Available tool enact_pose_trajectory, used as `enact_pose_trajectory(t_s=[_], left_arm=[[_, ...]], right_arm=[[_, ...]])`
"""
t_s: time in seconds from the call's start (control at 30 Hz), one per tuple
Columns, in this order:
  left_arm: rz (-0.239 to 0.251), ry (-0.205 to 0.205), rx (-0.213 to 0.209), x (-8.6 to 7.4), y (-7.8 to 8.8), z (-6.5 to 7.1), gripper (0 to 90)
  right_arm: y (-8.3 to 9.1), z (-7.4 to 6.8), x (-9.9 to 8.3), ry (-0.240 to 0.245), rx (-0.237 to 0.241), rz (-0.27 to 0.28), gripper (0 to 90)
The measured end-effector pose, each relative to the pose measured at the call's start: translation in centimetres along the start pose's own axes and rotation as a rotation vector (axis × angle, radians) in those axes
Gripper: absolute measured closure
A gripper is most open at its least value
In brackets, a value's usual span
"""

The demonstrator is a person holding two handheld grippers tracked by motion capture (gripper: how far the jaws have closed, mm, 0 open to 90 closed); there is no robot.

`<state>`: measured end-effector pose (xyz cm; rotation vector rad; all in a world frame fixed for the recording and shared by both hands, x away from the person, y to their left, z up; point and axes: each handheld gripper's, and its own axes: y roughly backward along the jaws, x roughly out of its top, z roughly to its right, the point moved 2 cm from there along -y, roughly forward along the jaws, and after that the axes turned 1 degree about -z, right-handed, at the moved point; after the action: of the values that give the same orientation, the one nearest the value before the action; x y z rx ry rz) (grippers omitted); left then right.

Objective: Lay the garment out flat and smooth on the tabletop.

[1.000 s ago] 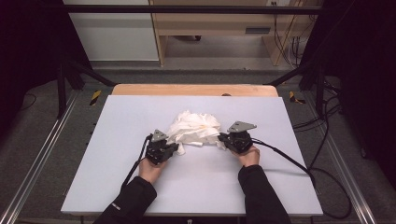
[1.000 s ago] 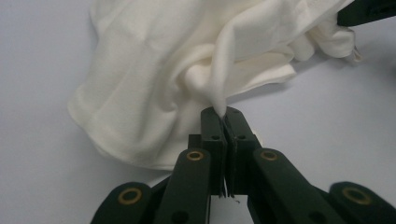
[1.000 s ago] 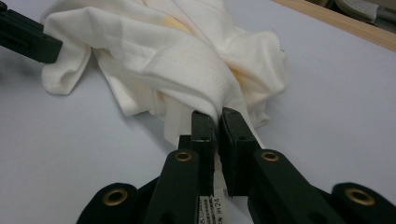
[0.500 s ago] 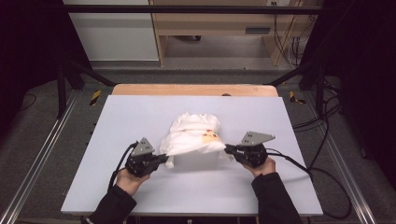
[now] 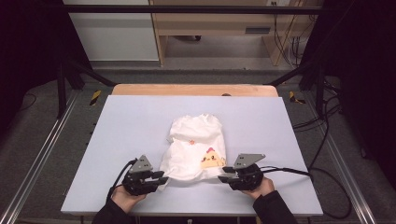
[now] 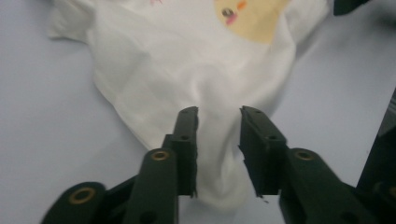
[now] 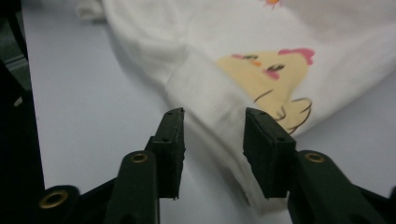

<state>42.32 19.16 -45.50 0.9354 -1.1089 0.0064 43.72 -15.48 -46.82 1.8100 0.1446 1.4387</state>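
Note:
A white garment [image 5: 196, 149] with a yellow chick print [image 5: 211, 157] lies spread out near the table's front edge. My left gripper [image 5: 162, 177] is at its near left corner. In the left gripper view the left gripper [image 6: 218, 112] has just been opening; the white cloth [image 6: 187, 65] lies loose between the parted jaws. My right gripper [image 5: 224, 173] is at the near right corner. In the right gripper view the right gripper [image 7: 214, 113] has also just been opening, with the garment's hem [image 7: 210, 100] slack between its jaws and the chick print [image 7: 271, 77] just beyond.
The pale blue table top [image 5: 130, 126] has a wooden strip [image 5: 194, 89] along its far edge. Metal rails [image 5: 42, 154] run along both sides. Cables [image 5: 322, 172] trail off to the right, and black frame posts [image 5: 60, 79] stand at the far corners.
Both hands drew apart and back toward the near edge, stretching the bunched garment flat. Both pairs of jaws have since parted and let go of the cloth.

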Motion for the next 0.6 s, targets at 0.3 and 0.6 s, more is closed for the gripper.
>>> enact_pose_trajectory(t_s=[0.3, 0.6], left_arm=[[0.097, 0.132, 0.108, 1.3, 0.3, -3.4, 34.9], [0.082, 0.231, 0.148, 2.1, -4.3, -6.5, 46.3]], right_arm=[[1.7, 2.0, 2.0, -0.078, -0.110, 0.165, 28.4], [-2.3, 6.1, 3.2, -0.160, -0.215, 0.116, 28.9]])
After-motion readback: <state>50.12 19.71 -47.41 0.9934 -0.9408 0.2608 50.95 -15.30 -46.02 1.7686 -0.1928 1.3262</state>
